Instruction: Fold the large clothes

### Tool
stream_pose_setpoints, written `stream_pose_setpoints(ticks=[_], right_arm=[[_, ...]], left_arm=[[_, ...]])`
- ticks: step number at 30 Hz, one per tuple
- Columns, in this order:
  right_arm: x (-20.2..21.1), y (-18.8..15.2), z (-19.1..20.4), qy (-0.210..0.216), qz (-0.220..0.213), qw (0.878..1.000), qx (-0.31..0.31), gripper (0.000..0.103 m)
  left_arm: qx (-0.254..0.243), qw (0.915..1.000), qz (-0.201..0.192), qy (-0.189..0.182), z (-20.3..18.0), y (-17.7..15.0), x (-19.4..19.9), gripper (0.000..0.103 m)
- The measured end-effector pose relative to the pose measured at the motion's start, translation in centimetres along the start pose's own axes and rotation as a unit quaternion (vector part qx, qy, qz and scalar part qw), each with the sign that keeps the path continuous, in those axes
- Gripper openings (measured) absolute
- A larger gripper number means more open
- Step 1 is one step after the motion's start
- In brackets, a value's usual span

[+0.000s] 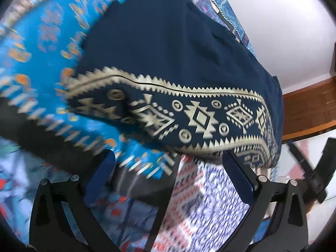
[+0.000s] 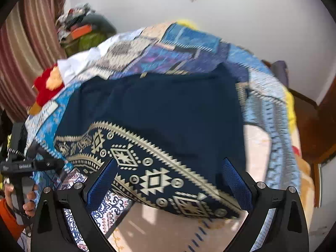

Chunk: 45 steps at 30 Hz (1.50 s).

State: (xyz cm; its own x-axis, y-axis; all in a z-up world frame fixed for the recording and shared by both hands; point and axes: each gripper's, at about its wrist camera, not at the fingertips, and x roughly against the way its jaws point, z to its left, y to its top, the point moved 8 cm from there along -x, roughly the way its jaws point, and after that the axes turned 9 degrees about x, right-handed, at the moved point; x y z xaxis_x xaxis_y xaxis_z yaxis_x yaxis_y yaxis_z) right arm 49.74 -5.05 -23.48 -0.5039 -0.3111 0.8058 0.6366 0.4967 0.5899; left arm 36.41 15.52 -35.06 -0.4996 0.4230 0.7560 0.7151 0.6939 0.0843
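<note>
A large navy garment [image 1: 168, 48] with a cream geometric border band [image 1: 201, 117] lies folded on a bed; it also shows in the right wrist view [image 2: 163, 109]. My left gripper [image 1: 170, 166] is open just short of the border's near edge, its jaws wide apart and holding nothing. My right gripper [image 2: 168, 174] is open over the border band [image 2: 155, 180], with its blue pads [image 2: 235, 180] on either side and nothing pinched. The left gripper also shows at the left edge of the right wrist view [image 2: 21, 163], held by a hand.
A bright blue patterned bedspread [image 1: 42, 42] and a blue, red and white printed cloth [image 1: 201, 199] lie under the garment. A red and yellow soft item [image 2: 48, 84] sits at the bed's left. A white wall [image 2: 231, 10], a striped curtain [image 2: 27, 48] and wooden furniture [image 2: 315, 130] surround the bed.
</note>
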Motion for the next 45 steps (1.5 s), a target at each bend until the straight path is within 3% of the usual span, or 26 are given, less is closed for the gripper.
stream_pose_setpoints(ticks=[5,8,11,14,16,19,26,31,33,36,38,40,42,45], right_arm=[[-4.2,-0.9,0.7,0.017,0.044,0.999,0.007,0.099],[-5.1,-1.4,0.9,0.015,0.048,0.999,0.014,0.101],[-5.2,-1.5,1.3,0.012,0.043,0.999,0.031,0.103],[-4.8,-1.3,1.3,0.029,0.044,0.998,0.024,0.103],[-4.4,-1.2,1.2,0.046,0.045,0.998,0.011,0.103],[-3.6,-0.6,1.2,0.069,0.044,0.996,-0.020,0.103],[-1.2,2.6,4.3,0.107,0.016,0.992,-0.072,0.103],[-2.6,4.7,9.9,0.120,0.017,0.992,-0.025,0.102],[-4.5,4.5,12.3,0.115,0.040,0.993,0.006,0.102],[-8.6,2.6,15.9,0.124,0.102,0.986,0.048,0.103],[-9.8,1.8,17.3,0.127,0.114,0.983,0.068,0.103],[-9.7,2.0,17.9,0.119,0.112,0.982,0.090,0.103],[-8.9,2.2,17.6,0.137,0.120,0.980,0.084,0.103],[-6.2,2.5,14.6,0.149,0.099,0.983,0.034,0.103]], left_arm=[[-0.002,0.9993,-0.030,-0.021,-1.2,2.8,-1.4,0.103],[0.005,0.9981,-0.057,-0.022,-1.8,5.2,-2.0,0.091],[0.013,0.9966,-0.079,-0.021,-2.1,6.8,-2.0,0.075],[0.010,0.9942,-0.107,-0.001,-2.6,8.2,-1.5,0.049],[0.019,0.9915,-0.128,0.013,-2.8,8.7,-0.4,0.027],[0.016,0.9884,-0.150,0.016,-3.7,8.6,2.3,0.015],[-0.075,0.9695,-0.224,0.065,-6.8,7.0,9.9,0.011],[-0.112,0.9561,-0.250,0.103,-5.0,6.3,13.8,0.011],[-0.117,0.9526,-0.254,0.120,-5.0,6.8,13.0,0.011],[-0.115,0.9545,-0.242,0.132,-4.4,7.0,11.7,0.010],[-0.121,0.9512,-0.241,0.150,-4.5,7.2,11.0,0.010],[-0.138,0.9453,-0.249,0.158,-5.6,7.1,10.8,0.010],[-0.161,0.9384,-0.260,0.162,-7.3,6.9,11.0,0.010],[-0.218,0.9180,-0.285,0.168,-11.6,6.0,11.5,0.010]])
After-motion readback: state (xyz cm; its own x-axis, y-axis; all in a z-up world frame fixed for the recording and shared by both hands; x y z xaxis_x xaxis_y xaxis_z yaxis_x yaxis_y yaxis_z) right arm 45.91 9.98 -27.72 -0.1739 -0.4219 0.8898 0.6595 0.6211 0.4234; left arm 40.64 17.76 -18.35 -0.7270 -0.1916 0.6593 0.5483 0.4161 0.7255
